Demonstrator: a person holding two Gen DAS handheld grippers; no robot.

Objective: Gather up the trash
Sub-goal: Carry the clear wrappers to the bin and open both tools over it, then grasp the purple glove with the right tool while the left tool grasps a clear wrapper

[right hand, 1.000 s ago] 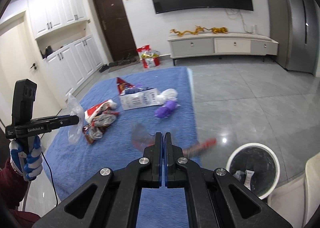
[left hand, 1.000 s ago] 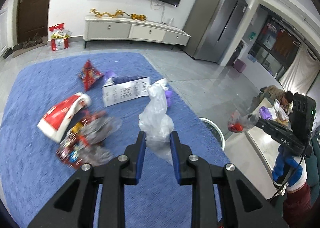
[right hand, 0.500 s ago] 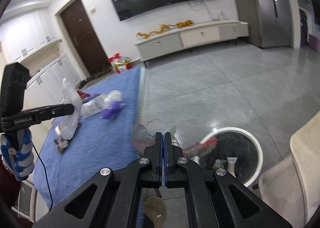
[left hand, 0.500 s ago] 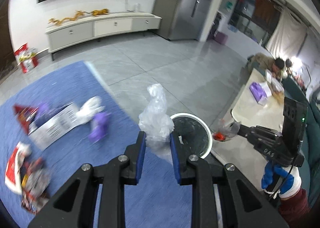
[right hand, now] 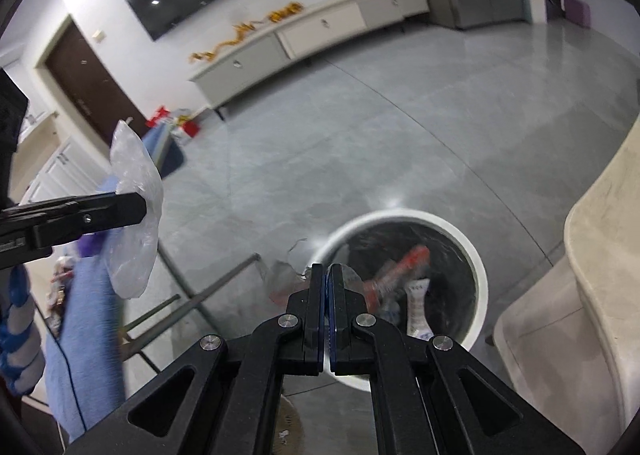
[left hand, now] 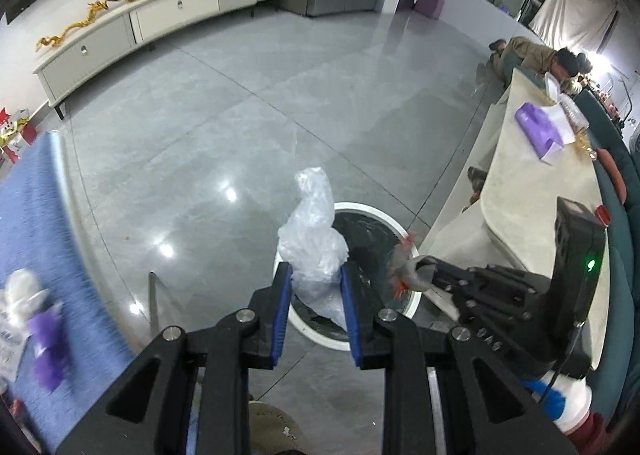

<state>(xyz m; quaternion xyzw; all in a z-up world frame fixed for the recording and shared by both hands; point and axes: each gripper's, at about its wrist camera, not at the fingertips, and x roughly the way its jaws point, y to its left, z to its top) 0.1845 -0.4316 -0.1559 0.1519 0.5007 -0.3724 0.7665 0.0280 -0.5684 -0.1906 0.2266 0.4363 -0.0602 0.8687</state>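
Note:
My left gripper [left hand: 316, 275] is shut on a crumpled clear plastic bag [left hand: 314, 235] and holds it above the near rim of a round white trash bin [left hand: 404, 229] with a black liner. My right gripper [right hand: 327, 271] is shut on a clear wrapper with red print [right hand: 390, 275], held over the bin [right hand: 478, 255]. The right gripper also shows in the left wrist view [left hand: 416, 271], at the bin's right rim. The bag shows at the left of the right wrist view [right hand: 134, 191]. Some trash lies inside the bin.
A blue rug [left hand: 32, 215] with a purple scrap [left hand: 48, 339] and a white wad lies at left. A cream table [left hand: 532, 183] carrying a purple tissue box [left hand: 538, 127] stands right of the bin. A white TV cabinet [left hand: 160, 11] lines the far wall. A person sits far right.
Both grippers have swung from the rug toward the bin and now hold their trash over it. Both stay shut on their loads.

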